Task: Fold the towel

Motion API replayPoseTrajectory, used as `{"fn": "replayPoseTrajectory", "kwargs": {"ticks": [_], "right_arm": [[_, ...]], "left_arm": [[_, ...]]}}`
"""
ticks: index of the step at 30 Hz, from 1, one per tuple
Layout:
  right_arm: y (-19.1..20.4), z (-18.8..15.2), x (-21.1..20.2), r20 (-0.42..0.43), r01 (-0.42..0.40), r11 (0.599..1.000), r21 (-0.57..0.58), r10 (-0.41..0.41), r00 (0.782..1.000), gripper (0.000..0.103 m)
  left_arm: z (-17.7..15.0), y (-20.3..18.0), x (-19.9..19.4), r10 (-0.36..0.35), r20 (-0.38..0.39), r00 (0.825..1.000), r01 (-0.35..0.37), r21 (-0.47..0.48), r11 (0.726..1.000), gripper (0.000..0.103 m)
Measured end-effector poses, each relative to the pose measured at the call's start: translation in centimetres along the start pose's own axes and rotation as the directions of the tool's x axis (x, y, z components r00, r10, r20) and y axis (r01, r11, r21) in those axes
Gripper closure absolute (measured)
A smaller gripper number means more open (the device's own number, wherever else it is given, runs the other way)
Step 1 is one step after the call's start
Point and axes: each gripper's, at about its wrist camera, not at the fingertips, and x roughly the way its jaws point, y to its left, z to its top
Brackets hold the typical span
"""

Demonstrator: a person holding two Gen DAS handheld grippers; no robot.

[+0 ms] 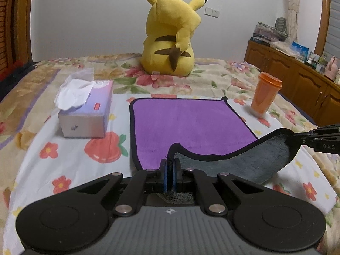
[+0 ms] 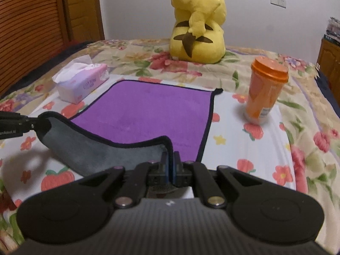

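From your left wrist camera, your left gripper (image 1: 170, 170) was pinched on the near edge of the purple towel (image 1: 187, 123), lifting it so the grey underside (image 1: 250, 159) faced you. The rest lay flat on the floral bedsheet (image 1: 63, 159). Your right gripper (image 1: 297, 137) gripped the other near corner, though blur made the contact itself hard to read. A tissue box (image 1: 87, 114) stood left of the towel, an orange cup (image 1: 265, 95) right, a yellow plush toy (image 1: 170, 42) beyond.

From your right wrist camera, your right gripper (image 2: 170, 165) was clamped on the towel's (image 2: 148, 110) raised edge, with the left gripper (image 2: 31, 125) holding the far corner.
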Motion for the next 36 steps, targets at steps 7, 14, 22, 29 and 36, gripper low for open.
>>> {"fn": "replayPoseTrajectory", "kwargs": {"ticks": [7,14,22,29,36], "right_arm": [[0.0,1.2,0.0,0.031,0.014,1.0,-0.014,-0.013,0.999,0.099],[-0.5,2.7,0.6,0.053,0.03,0.999,-0.023,-0.029,0.998,0.099],[-0.8,4.9,1.4,0.084,0.03,0.999,-0.04,-0.026,0.996,0.099],[-1.1,6.7,2.4,0.102,0.047,0.998,-0.053,-0.042,0.994,0.099],[-1.5,8.1,2.9,0.122,0.067,0.996,-0.057,-0.06,0.991,0.099]], "left_arm": [[1.6,0.0,-0.3,-0.001,0.028,1.0,0.001,0.009,1.0,0.095],[3.5,0.0,0.2,0.013,0.044,0.999,-0.015,0.043,0.999,0.095],[6.3,-0.2,0.7,0.023,0.071,0.997,-0.028,0.08,0.996,0.095],[8.3,-0.1,1.7,0.034,0.085,0.996,-0.042,0.1,0.994,0.095],[9.9,-0.3,2.3,0.037,0.103,0.994,-0.049,0.117,0.992,0.095]]}}
